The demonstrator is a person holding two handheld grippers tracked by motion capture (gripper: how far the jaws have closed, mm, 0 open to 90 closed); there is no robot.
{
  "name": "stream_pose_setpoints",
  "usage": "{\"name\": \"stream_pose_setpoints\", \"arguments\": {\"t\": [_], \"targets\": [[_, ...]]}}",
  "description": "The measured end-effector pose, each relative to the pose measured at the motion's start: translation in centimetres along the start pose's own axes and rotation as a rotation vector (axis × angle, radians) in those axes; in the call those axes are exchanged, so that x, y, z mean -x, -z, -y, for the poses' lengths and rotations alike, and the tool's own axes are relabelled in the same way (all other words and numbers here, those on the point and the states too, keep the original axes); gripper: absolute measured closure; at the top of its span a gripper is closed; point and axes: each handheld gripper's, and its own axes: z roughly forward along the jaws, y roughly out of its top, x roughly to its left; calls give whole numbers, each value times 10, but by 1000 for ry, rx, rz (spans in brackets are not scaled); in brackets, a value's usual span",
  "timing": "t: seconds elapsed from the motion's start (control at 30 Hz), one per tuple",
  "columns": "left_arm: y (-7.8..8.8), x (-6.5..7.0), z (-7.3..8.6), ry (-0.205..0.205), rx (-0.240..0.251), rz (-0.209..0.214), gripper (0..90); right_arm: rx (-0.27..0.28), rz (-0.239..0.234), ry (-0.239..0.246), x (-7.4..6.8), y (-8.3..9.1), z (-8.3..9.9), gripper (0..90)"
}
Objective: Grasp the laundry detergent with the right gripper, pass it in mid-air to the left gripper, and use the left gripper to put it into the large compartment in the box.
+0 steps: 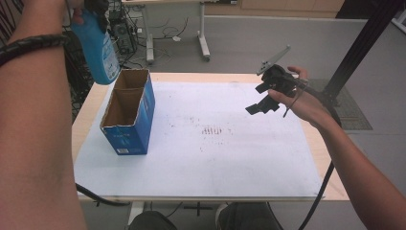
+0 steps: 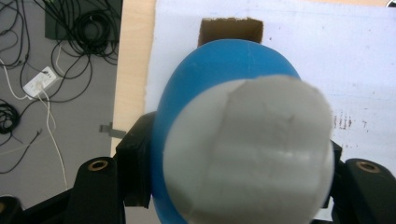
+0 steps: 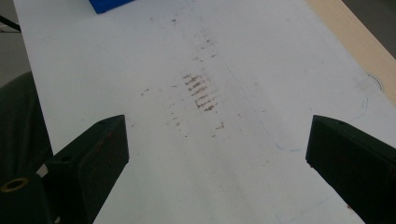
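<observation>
Grey bottle cap (image 2: 247, 149) between jaws

The blue plastic bottle with a pale grey cap end (image 1: 98, 45) hangs in the air, tilted, with its lower end just above the far opening of the blue cardboard box (image 1: 129, 115). It is clamped near its upper part. In the left gripper view its rounded blue body (image 2: 219, 65) and grey end face the camera. The box stands upright on the white sheet at the bench's left side, open-topped, brown inside.
</observation>
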Motion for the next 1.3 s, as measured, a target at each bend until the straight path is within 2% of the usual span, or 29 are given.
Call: {"name": "stream_pose_setpoints", "arguments": {"t": [0.67,1.13,1.3], "targets": [[-41,-12,12,13,-27,10,360,-24,-1,16,-6,-2,-2,58],[-67,-11,18,18,-44,32,361,-37,-1,24,-9,-4,0,59],[-82,-8,22,18,-57,42,361,-36,-4,20,-9,-5,2,59]]}}
